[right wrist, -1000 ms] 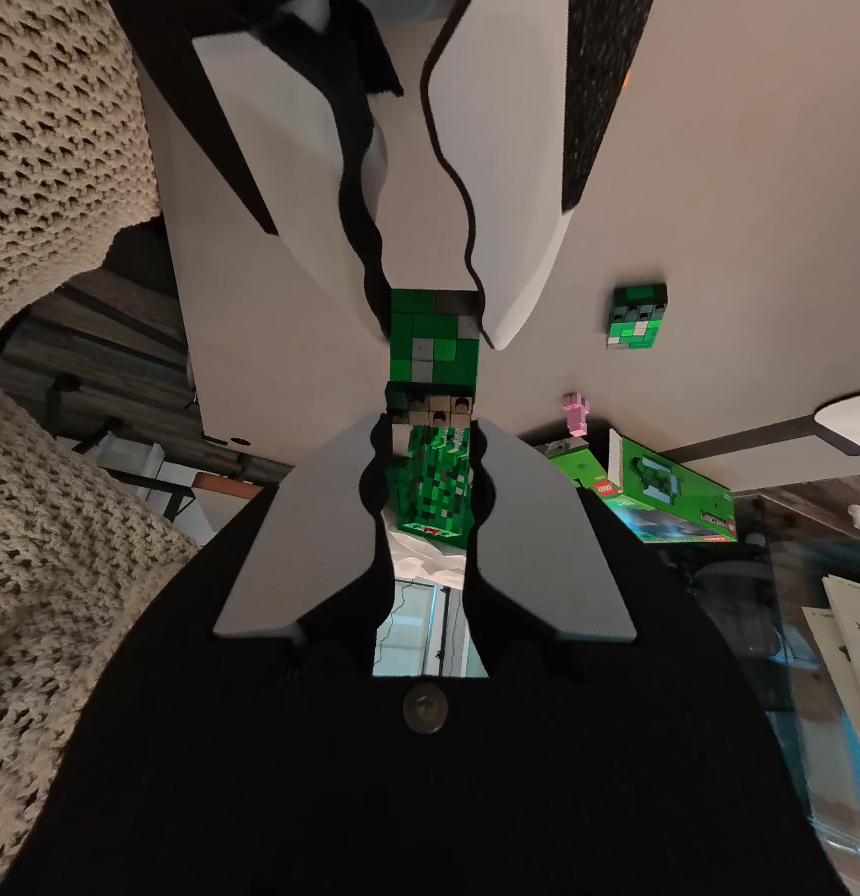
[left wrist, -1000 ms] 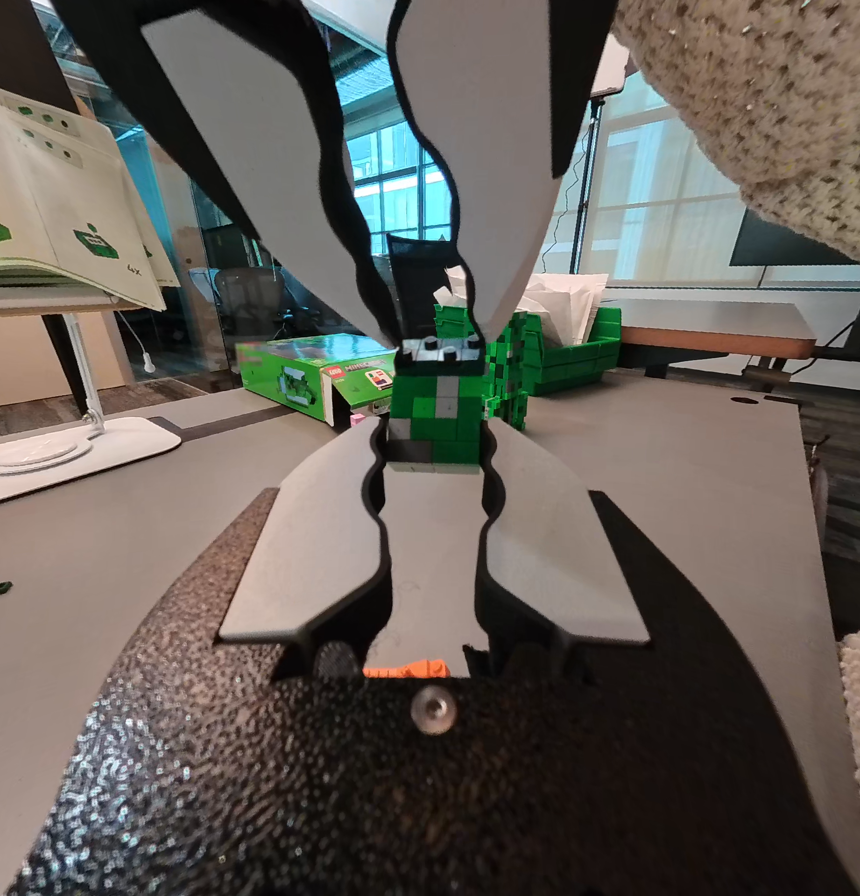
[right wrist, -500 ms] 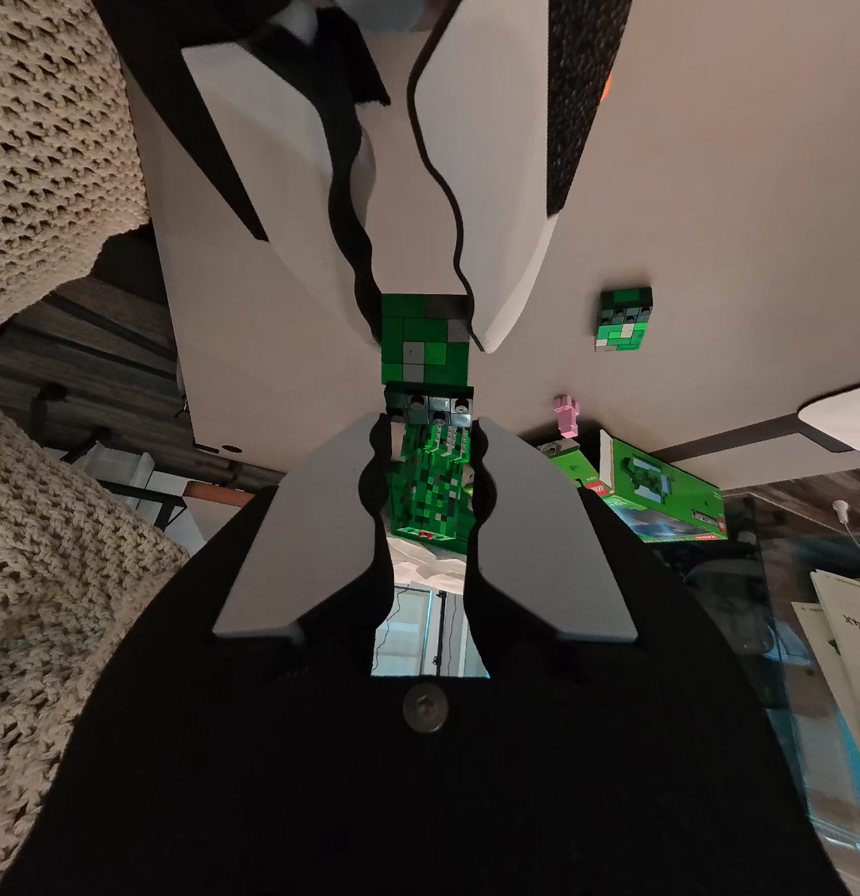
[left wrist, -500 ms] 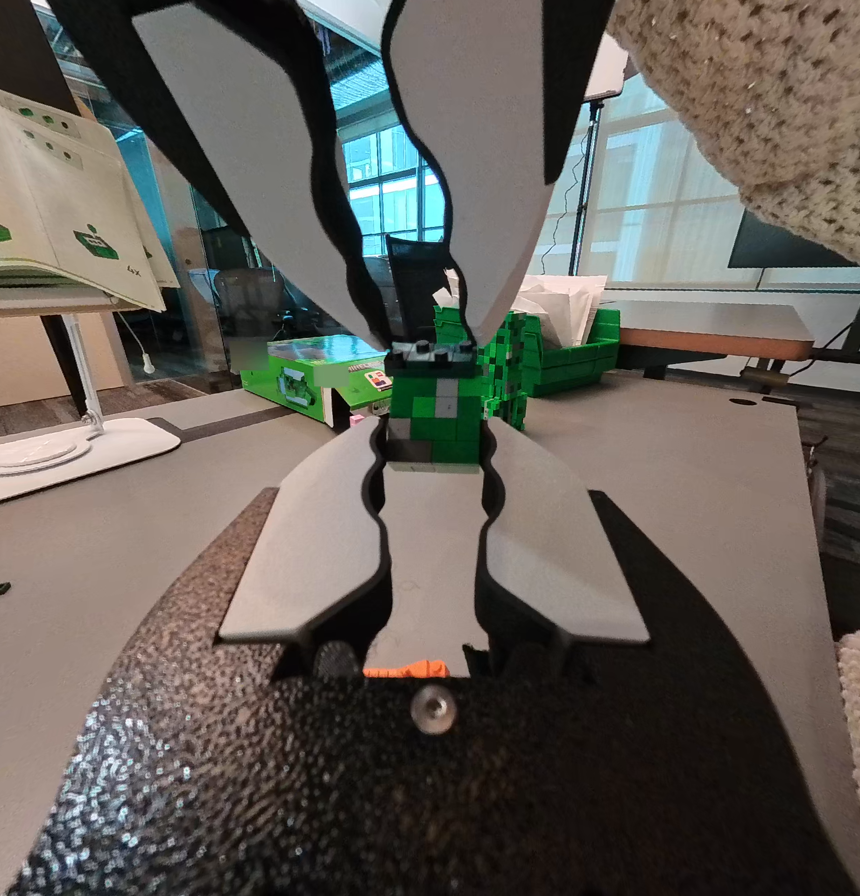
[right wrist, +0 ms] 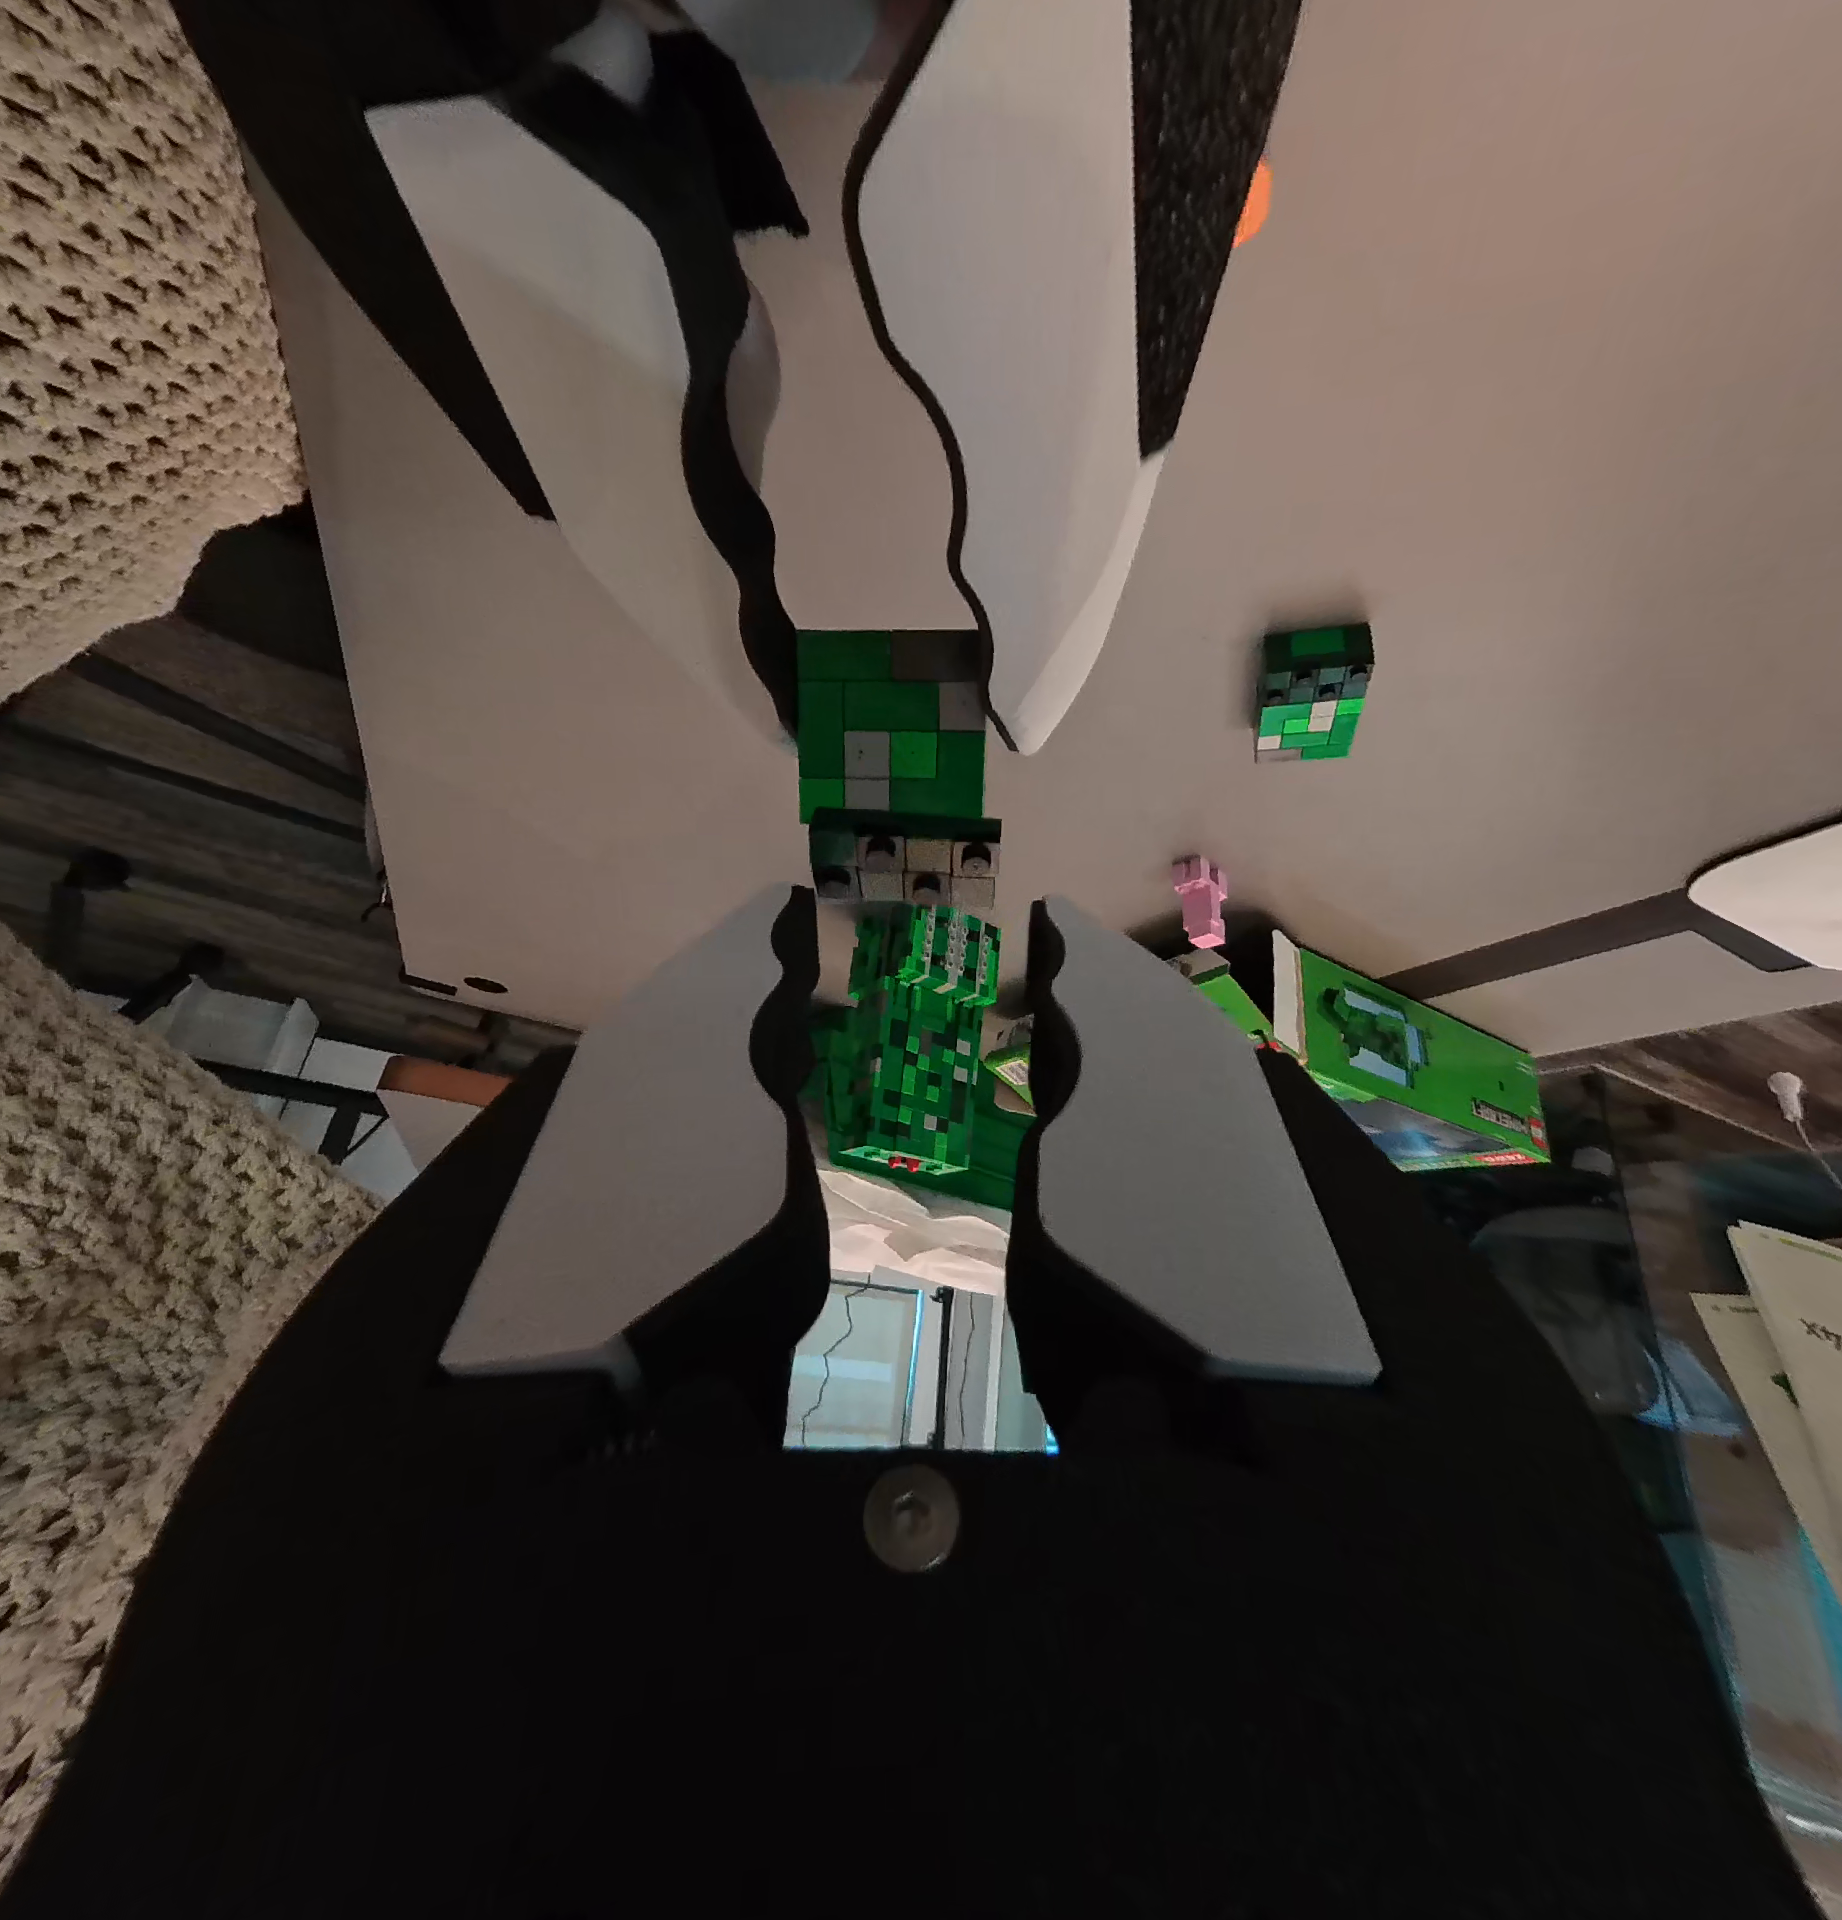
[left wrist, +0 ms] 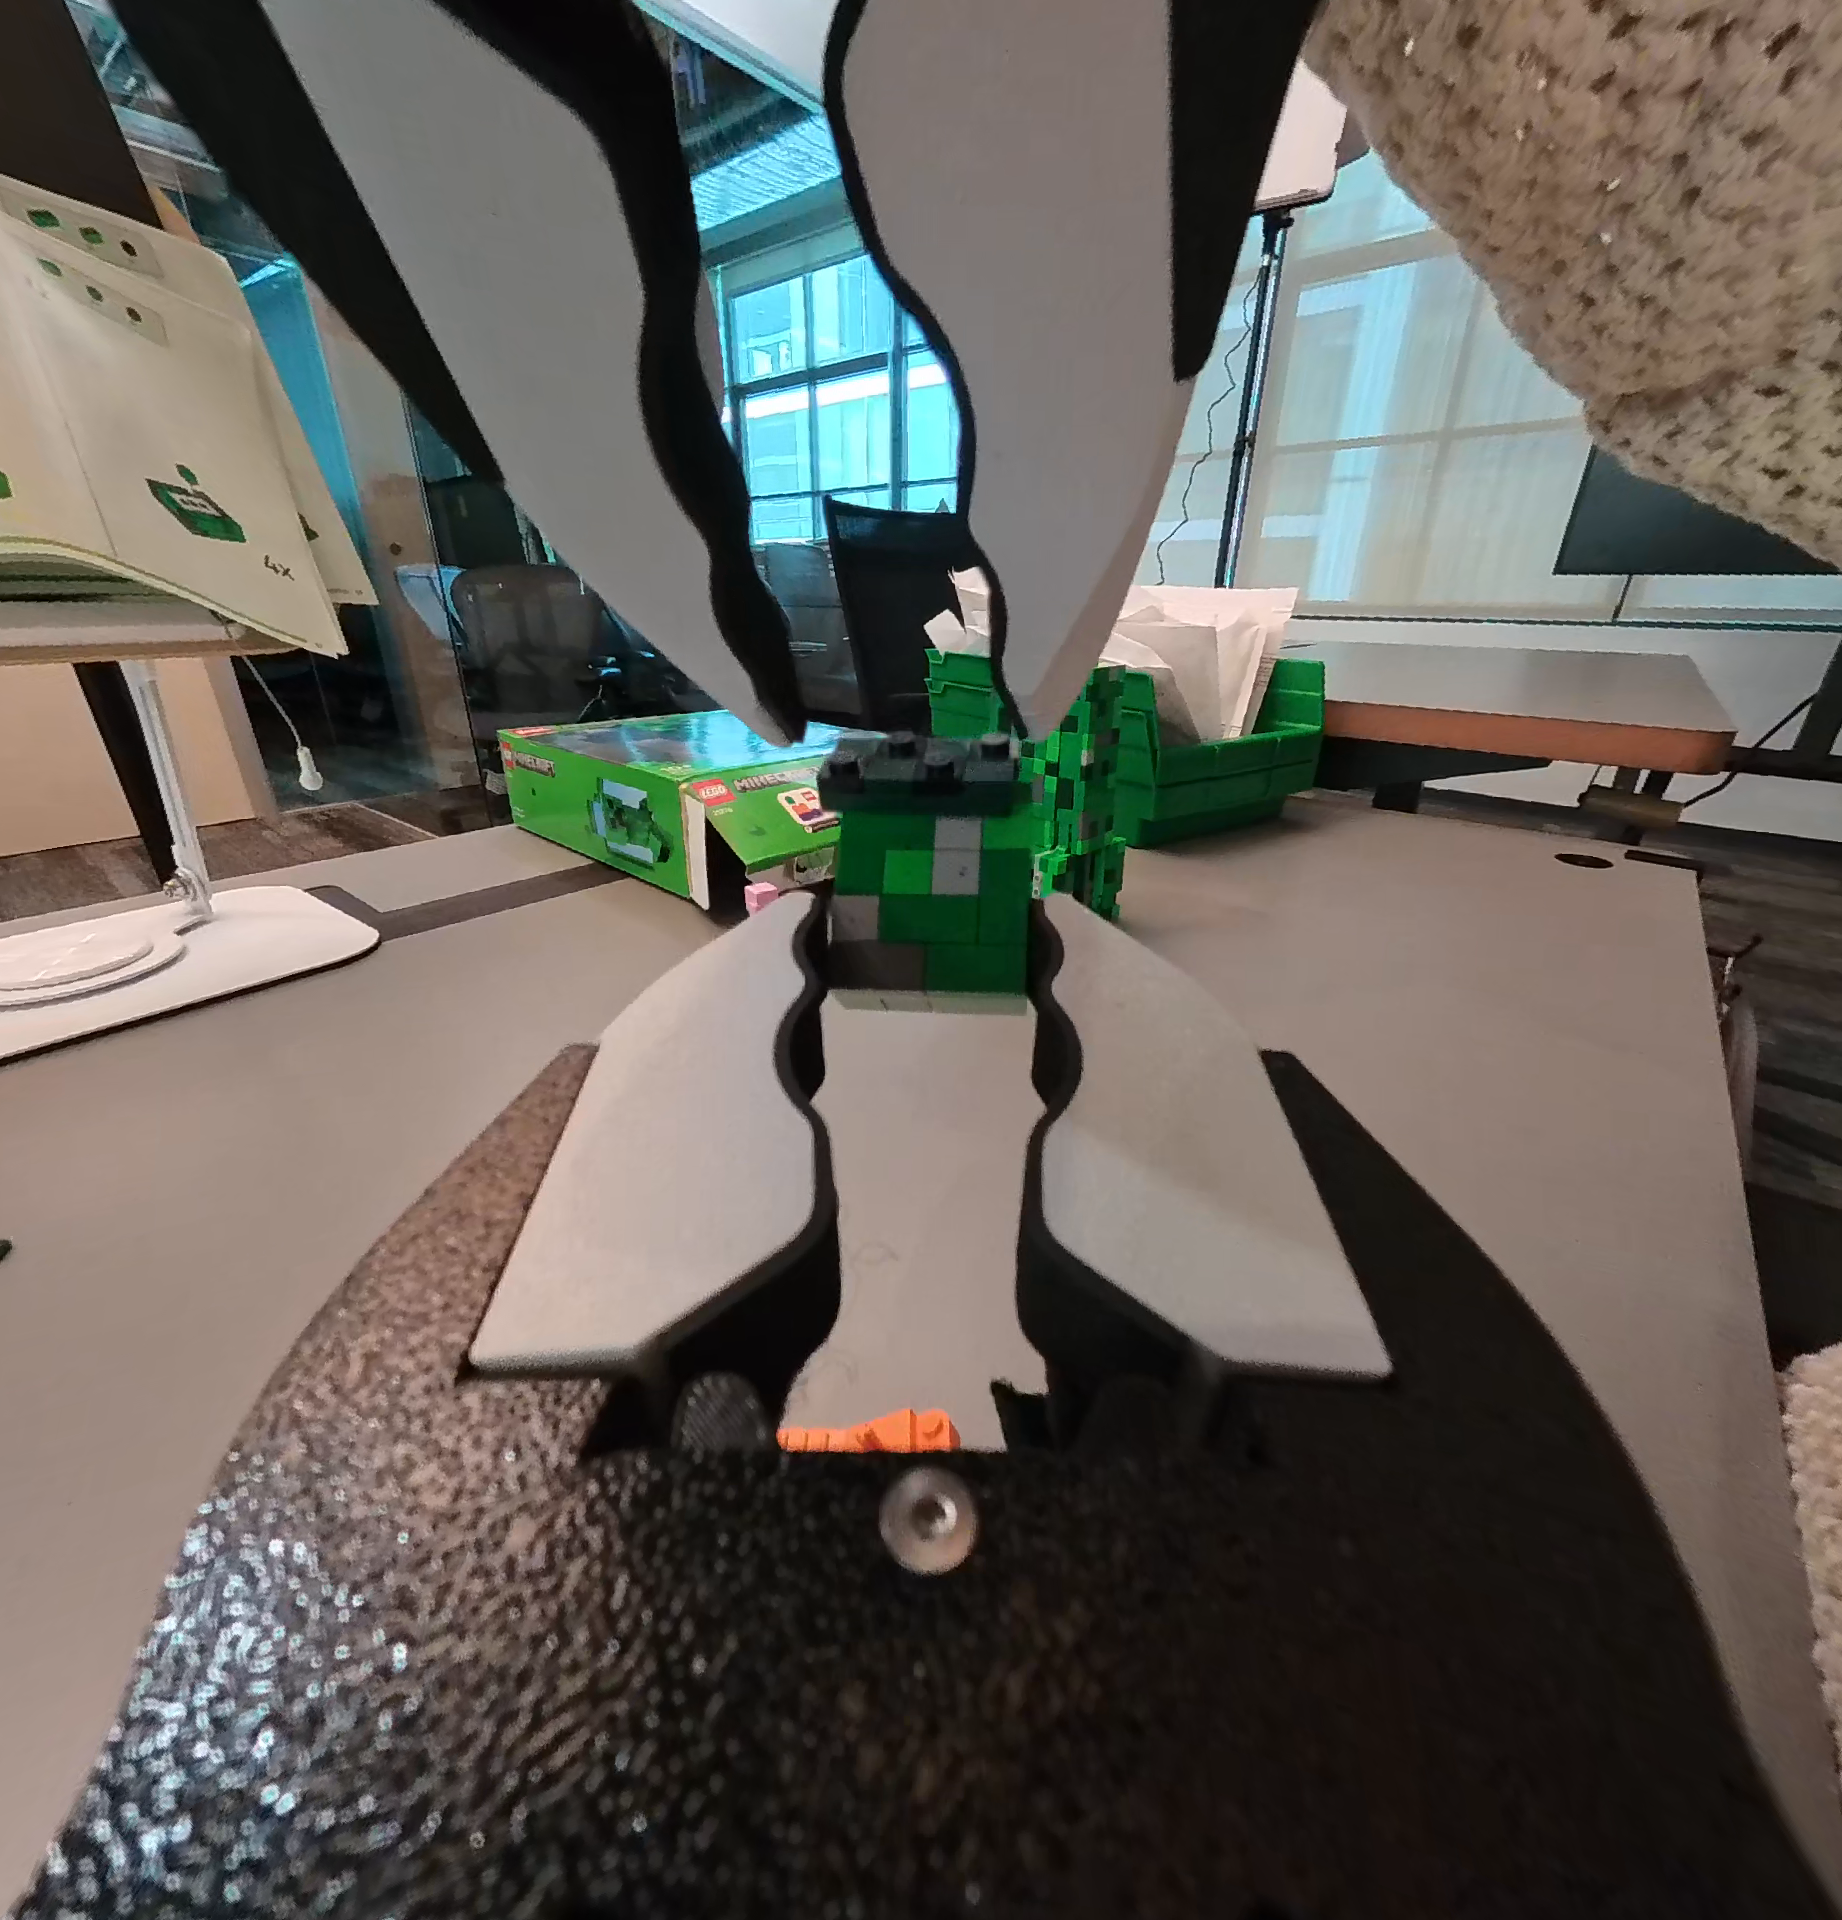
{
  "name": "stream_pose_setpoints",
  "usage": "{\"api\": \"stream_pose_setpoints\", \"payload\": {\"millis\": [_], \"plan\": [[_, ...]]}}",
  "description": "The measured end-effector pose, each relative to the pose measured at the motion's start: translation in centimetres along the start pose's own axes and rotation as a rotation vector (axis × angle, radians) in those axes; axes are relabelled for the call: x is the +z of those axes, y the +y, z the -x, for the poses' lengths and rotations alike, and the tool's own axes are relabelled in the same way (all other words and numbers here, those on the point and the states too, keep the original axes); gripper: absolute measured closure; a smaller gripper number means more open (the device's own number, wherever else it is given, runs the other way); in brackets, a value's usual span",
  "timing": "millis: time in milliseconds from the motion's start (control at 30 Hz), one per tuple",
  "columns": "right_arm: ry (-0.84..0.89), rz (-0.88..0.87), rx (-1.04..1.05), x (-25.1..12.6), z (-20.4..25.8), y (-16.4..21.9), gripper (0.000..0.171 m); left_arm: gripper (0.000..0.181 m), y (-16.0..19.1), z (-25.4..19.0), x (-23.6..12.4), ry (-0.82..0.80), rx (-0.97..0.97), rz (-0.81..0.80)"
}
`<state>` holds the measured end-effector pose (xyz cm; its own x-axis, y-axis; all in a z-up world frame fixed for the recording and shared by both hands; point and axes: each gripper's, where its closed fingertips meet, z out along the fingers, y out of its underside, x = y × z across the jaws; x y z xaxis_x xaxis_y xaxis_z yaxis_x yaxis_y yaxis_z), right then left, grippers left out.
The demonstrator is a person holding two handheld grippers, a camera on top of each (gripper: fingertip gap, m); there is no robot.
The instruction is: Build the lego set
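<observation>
Green brick block [left wrist: 932,914]: centre of the left wrist view, a small cube of green and grey bricks capped by a dark studded plate [left wrist: 922,774], held clear of the bench [left wrist: 325,1122]. Left gripper [left wrist: 932,951]: jaws clenched on the block's lower sides. Right gripper [right wrist: 922,940]: seen in the left wrist view reaching down from the top of the frame, its jaws parted to either side of the plate, tips just beside the studs; whether they touch cannot be told, and nothing is grasped. Taller green figure [right wrist: 922,1049]: behind the block, centre of the right wrist view, many rows built, standing on the bench in front of a green bin [left wrist: 1218,764] holding white paper bags. Second small green cube [right wrist: 1312,691]: upper right of the right wrist view, lying alone on the bench. Pink piece [right wrist: 1203,899]: right of centre, loose on the bench near the opened green box [left wrist: 636,805]. Instruction booklet [left wrist: 138,457]: upper left of the left wrist view, propped open on a white stand [left wrist: 158,951]. Progress, as judged: well along, with several sub-builds complete; the plate appears seated on the block; left to do, joining the block and the loose cube to the figure, plus placing any leftover pieces.
</observation>
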<state>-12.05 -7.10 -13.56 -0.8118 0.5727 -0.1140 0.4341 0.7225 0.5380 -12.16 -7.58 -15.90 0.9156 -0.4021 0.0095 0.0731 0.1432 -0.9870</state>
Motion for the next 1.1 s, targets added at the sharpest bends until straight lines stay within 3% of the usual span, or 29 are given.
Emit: {"api": "stream_pose_setpoints", "payload": {"millis": [233, 400, 500, 600, 700, 767, 900, 1100], "plan": [[0.014, -0.050, 0.009, 0.1, 0.0, 0.4, 0.132, 0.144, 0.3, 0.2, 0.0, -0.009, -0.001, 0.019], [0.070, -0.247, 0.063, -0.7, -0.2, 1.1, 0.132, 0.144, 0.6, 0.4, 0.1, -0.027, 0.016, 0.039], [0.135, -0.531, 0.121, -2.0, -0.3, 1.0, 0.135, 0.144, 0.7, 0.3, 0.1, -0.029, 0.028, 0.048], [0.306, -0.897, 0.244, -4.0, -1.1, 1.2, 0.134, 0.144, 0.9, 0.3, 0.2, -0.031, 0.044, 0.059], [0.543, -1.310, 0.487, -6.6, -2.3, 3.2, 0.125, 0.144, 1.0, 0.3, 0.3, -0.036, 0.060, 0.066], [0.612, -1.555, 0.694, -6.8, -2.2, 5.0, 0.126, 0.144, 1.0, 0.3, 0.3, -0.045, 0.077, 0.069], [0.485, -1.932, 0.994, -4.2, -1.0, 4.8, 0.115, 0.144, 0.9, 0.6, 0.2, -0.074, 0.108, 0.067], [0.286, -2.189, 1.258, -0.7, -1.3, 3.0, 0.106, 0.144, 0.6, 0.8, 0.0, -0.090, 0.113, 0.056]]}}
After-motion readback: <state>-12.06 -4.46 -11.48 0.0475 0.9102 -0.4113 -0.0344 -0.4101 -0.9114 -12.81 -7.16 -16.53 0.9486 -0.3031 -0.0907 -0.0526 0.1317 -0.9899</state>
